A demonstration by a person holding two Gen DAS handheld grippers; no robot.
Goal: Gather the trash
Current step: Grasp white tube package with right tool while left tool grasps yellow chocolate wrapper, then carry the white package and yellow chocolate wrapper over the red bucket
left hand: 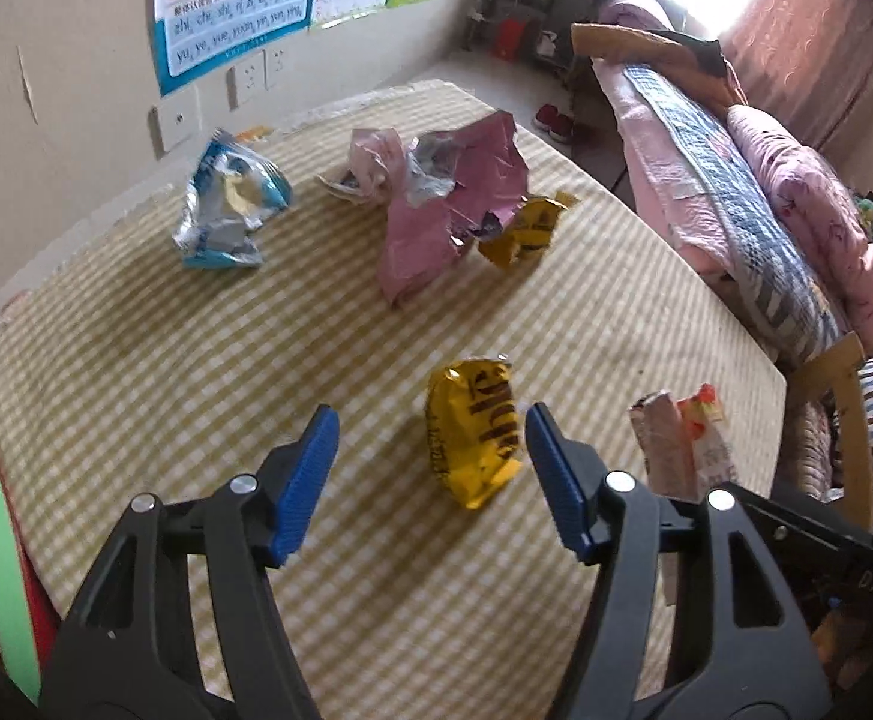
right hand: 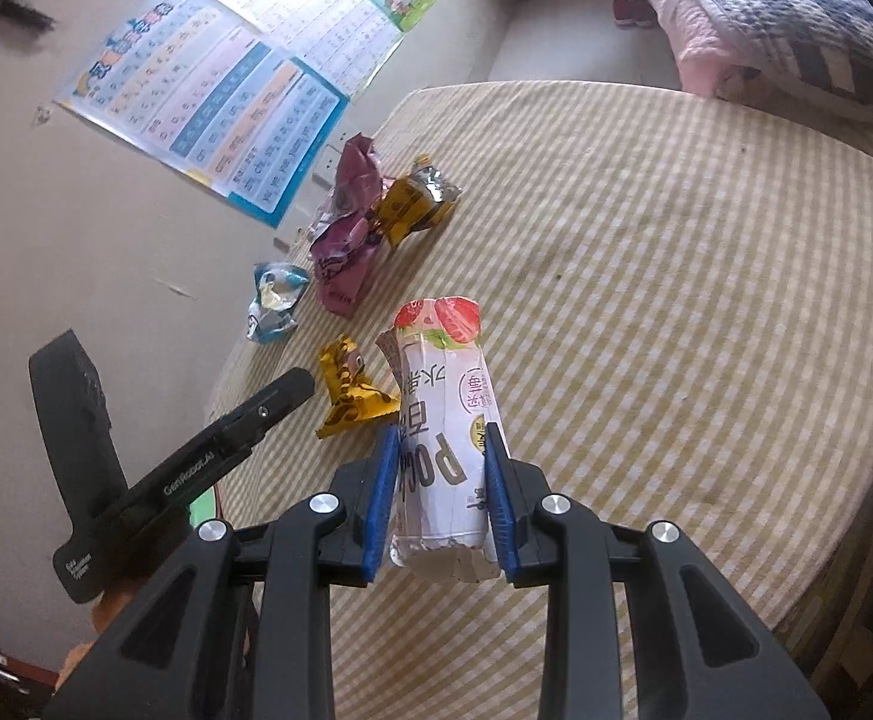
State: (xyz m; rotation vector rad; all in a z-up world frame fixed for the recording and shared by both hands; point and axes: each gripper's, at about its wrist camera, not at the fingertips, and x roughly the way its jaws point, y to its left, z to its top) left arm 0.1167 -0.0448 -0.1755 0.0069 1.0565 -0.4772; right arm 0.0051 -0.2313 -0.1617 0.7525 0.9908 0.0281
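Right wrist view shows the white-and-pink strawberry-printed carton (right hand: 445,426) clamped between the blue pads of the right claw (right hand: 442,498), which is closed snugly on its sides, the carton's strawberry end pointing toward 12 o'clock above the yellow-and-white checked tabletop (right hand: 676,300). At about 9 o'clock from the carton lies a crumpled yellow foil wrapper (right hand: 352,390) on the cloth. In the left wrist view that same wrapper (left hand: 475,432) sits between the spread blue pads of the left claw (left hand: 430,474), which is wide open and holds nothing; whether it touches either pad cannot be told. Farther off toward 12 o'clock lie a torn pink bag (left hand: 448,198) with a second small yellow wrapper (left hand: 523,231) just beside it, and toward 10 o'clock a crushed blue-and-silver packet (left hand: 229,204).
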